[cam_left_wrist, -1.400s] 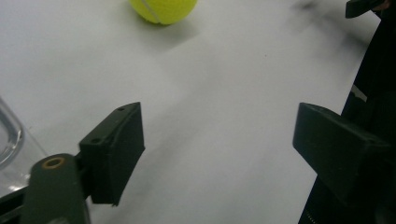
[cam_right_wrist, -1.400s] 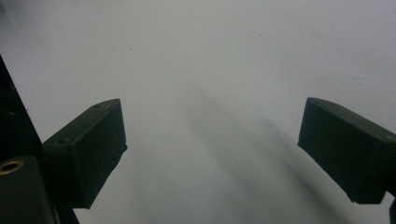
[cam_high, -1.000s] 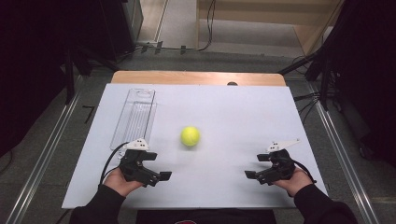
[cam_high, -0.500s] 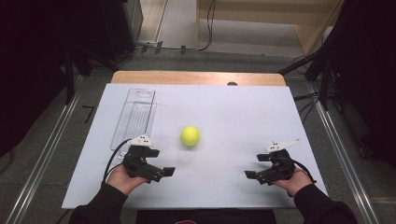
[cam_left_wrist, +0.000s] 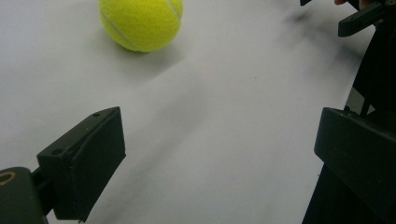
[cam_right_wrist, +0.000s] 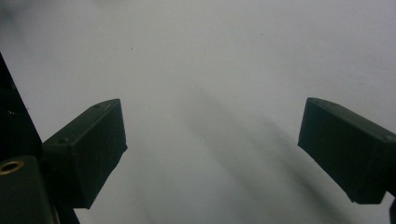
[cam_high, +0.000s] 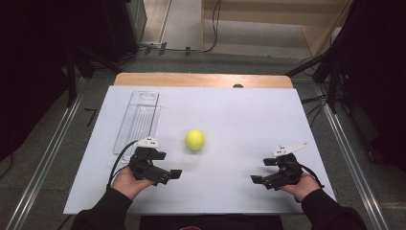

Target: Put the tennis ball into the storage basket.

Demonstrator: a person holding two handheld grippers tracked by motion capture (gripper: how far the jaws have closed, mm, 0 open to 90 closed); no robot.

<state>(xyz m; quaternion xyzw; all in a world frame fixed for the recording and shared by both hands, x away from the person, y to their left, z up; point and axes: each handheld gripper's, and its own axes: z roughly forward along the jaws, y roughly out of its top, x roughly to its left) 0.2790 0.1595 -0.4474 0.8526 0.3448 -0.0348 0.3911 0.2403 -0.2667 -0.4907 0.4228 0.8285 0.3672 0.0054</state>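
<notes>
A yellow-green tennis ball (cam_high: 195, 140) rests on the white tabletop (cam_high: 239, 110), left of centre. My left gripper (cam_high: 168, 165) is held in a hand just near and left of the ball, apart from it and pointing right. It is open; its jaws have just been closing slightly with nothing between them. In the left gripper view the ball (cam_left_wrist: 140, 21) lies ahead at upper left, beyond the open left gripper (cam_left_wrist: 219, 154). My right gripper (cam_high: 261, 171) hovers at the near right, open and pointing left. In its own view the right gripper (cam_right_wrist: 212, 154) has only bare table between its fingers.
A clear plastic tray (cam_high: 139, 120) lies lengthwise at the far left of the table. A wooden strip (cam_high: 201, 79) borders the far edge. Metal rails and dark floor flank both sides. The right gripper's tip (cam_left_wrist: 364, 16) shows far off in the left gripper view.
The left hand has crept a little forward and to the right, nearer the ball. The ball and the right hand have stayed put.
</notes>
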